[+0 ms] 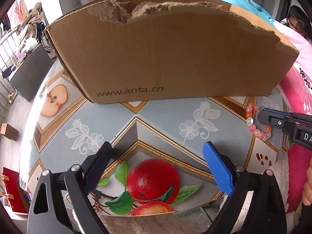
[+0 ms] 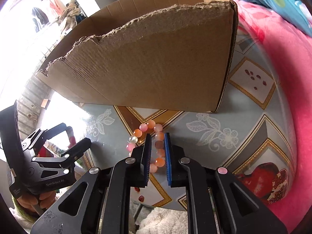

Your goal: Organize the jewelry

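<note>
A bracelet of pink, orange and clear beads [image 2: 145, 126] lies on the fruit-print table [image 2: 253, 126], just in front of a torn cardboard box [image 2: 156, 68]. My right gripper [image 2: 158, 136] points down at it, and its blue pads close on one side of the bead ring. The left wrist view shows the same bracelet [image 1: 251, 120] at the table's right edge, partly hidden by my right gripper [image 1: 262, 117]. My left gripper [image 1: 158, 146] hangs open over the printed red apple with nothing between its fingers. It also shows as my left gripper [image 2: 75, 136] at the left of the right wrist view.
The open-topped box [image 1: 156, 58] fills the back of the table [image 1: 165, 117]. A pink blanket [image 2: 282, 58] presses against the table's right side. A person [image 1: 296, 21] sits at the far right. A red bag [image 1: 11, 191] and a small box [image 1: 8, 131] sit on the floor at left.
</note>
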`<state>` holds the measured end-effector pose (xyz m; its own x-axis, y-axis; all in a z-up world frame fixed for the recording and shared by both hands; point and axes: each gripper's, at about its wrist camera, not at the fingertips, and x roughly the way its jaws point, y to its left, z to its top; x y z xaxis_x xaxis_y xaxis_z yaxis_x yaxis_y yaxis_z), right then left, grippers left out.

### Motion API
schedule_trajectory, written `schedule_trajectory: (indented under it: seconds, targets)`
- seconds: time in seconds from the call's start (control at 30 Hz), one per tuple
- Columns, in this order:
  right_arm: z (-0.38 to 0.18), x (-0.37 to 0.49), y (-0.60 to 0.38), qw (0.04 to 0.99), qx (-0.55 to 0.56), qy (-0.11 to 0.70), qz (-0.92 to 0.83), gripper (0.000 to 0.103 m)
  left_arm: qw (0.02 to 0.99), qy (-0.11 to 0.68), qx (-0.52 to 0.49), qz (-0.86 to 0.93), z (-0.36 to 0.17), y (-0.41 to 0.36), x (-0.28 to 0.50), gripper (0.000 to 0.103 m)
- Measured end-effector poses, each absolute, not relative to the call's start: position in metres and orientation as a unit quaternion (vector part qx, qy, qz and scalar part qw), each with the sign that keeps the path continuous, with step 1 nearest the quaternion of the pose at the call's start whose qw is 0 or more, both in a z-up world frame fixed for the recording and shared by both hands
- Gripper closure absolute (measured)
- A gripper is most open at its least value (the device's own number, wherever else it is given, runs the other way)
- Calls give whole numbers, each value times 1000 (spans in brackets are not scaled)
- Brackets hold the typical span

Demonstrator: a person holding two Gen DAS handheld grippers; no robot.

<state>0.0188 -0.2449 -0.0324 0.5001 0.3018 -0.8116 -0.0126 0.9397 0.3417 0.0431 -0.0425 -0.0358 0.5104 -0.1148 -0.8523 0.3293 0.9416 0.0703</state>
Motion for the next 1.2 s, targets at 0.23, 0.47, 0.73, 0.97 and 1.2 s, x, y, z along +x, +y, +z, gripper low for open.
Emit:
schedule_trajectory:
  seconds: [0.23,0.47,0.73,0.97,1.2]
  targets:
    - [-32,19,-235,852,155,486,117,91,863,476,111,-127,-37,-43,42,9]
    - [-26,18,-236,854,160,481,118,89,867,467,113,-132,-37,-40,40,9]
    - [-19,7,-263,862,167,467,107,84,876,423,34,-230,-20,-34,24,34]
    - [-21,0,-251,866,132,466,124,82,850,433,31,-299,-26,-67,20,66]
    - [-20,-2,-228,872,84,460,147,79,841,432,51,-321,-30,-89,27,75]
